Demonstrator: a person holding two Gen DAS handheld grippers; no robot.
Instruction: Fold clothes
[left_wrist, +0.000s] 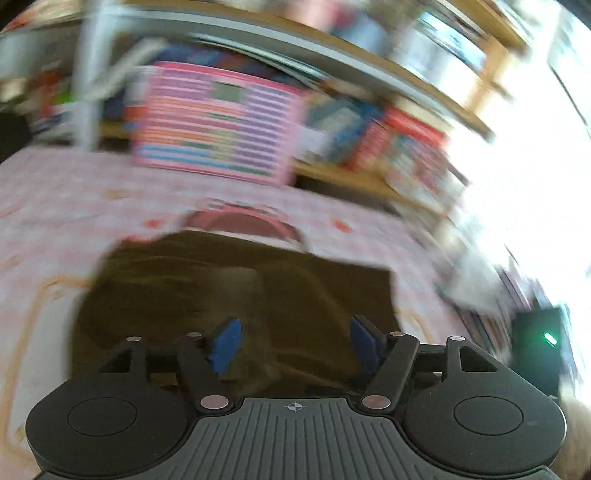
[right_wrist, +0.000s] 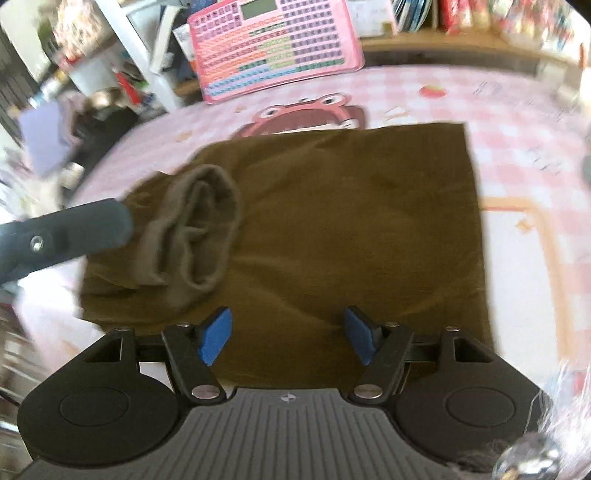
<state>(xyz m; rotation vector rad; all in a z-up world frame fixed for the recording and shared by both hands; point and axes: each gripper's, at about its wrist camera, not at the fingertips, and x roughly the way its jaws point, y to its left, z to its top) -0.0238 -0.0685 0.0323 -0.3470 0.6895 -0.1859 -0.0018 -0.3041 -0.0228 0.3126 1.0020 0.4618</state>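
Garment: I see 1 olive-brown shirt (right_wrist: 332, 229), soft matte knit, folded to a rough rectangle and lying flat on the bed cover (right_wrist: 517, 122).
Place: mid-surface, its near edge under my 2 grippers, its far edge across the printed cartoon face (right_wrist: 306, 116).
Shape: right edge straight and crisp; left edge ragged and stepped; shallow wrinkles across the middle.
Axis: in the right wrist view the long side seems to run from me toward the far edge, though only slightly longer than wide; I cannot tell which end is the hem.
Collar: ribbed band (right_wrist: 195, 229), paler grey-brown, bunched in a loose oval loop on the garment's left part, lying on top.
Left gripper (left_wrist: 295, 347): black frame, 2 blue pads (left_wrist: 225, 345) standing well apart over the cloth; nothing between them, nothing held. This view is heavily blurred.
Right gripper (right_wrist: 288, 334): same build, blue pads (right_wrist: 216, 339) wide apart above the near edge of the garment; nothing gripped.
Dark rounded bar (right_wrist: 66, 236): smooth, 1 screw head showing, entering from the left and ending just beside the collar band; I take it for part of the left tool, not certain.
Bed cover: pink-and-white check, thin fabric, orange line print near the right edge.
Pink board (right_wrist: 273, 44): flat, rigid, rounded corners, rows of small coloured keys, leaning upright at the far edge.
Shelves (left_wrist: 369, 181): wood, packed, blurred.
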